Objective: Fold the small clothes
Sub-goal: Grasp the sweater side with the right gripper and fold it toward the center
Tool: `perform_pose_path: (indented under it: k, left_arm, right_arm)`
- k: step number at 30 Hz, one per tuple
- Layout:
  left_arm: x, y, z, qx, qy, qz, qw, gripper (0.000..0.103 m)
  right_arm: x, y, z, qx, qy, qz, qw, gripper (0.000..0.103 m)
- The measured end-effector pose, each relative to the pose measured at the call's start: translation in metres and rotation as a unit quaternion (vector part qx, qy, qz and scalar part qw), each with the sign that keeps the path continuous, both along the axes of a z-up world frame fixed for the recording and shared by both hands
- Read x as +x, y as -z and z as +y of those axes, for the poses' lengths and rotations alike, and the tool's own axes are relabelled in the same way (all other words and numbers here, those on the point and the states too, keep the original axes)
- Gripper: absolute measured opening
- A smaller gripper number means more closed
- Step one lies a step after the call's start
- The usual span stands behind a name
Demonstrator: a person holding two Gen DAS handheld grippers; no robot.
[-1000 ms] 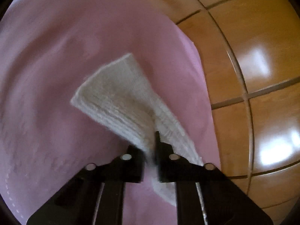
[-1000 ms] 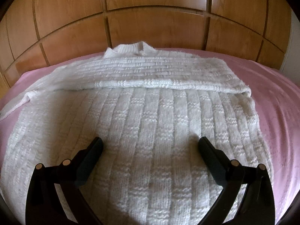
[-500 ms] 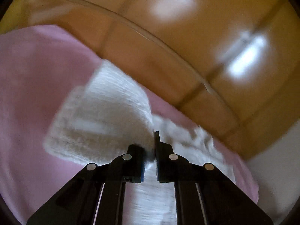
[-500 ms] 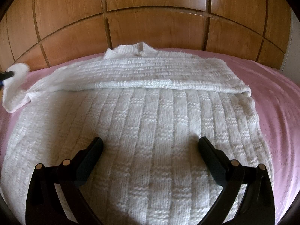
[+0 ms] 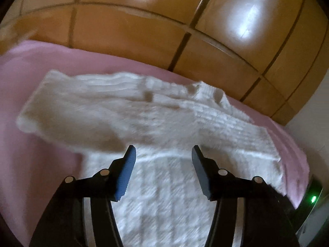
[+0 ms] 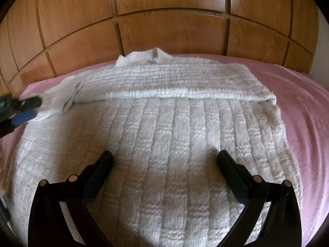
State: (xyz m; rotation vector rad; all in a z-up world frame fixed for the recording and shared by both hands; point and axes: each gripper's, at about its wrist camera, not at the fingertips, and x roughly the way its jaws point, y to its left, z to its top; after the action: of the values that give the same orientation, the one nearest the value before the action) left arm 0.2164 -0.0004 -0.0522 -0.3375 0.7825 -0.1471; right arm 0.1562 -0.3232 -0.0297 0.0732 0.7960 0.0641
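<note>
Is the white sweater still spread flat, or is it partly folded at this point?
Partly folded. The sweater lies on the pink sheet with a sleeve laid straight across its chest below the collar; the body remains spread flat.

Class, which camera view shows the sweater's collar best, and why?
The right wrist view: the collar is sharp and centred at the far edge of the white sweater, before the wooden headboard. The left wrist view shows the collar blurred and off to one side.
</note>
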Motion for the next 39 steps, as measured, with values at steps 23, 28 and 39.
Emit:
perform_pose_path:
  k: [23, 28, 39]
  left_arm:
    - [-0.038, 0.037, 0.015, -0.031, 0.012, -0.014, 0.9994, 0.066]
    - [-0.040, 0.037, 0.016, -0.042, 0.013, -0.016, 0.9989, 0.066]
    - [-0.039, 0.036, 0.011, -0.032, 0.011, -0.014, 0.9993, 0.066]
  right_arm:
    - [0.127, -0.016, 0.148, 0.182, -0.186, 0.145, 0.955, 0.050]
    - [0.132, -0.036, 0.160, 0.148, -0.180, 0.111, 0.966, 0.007]
    - [0.113, -0.126, 0.079, 0.119, -0.106, -0.039, 0.987, 0.007]
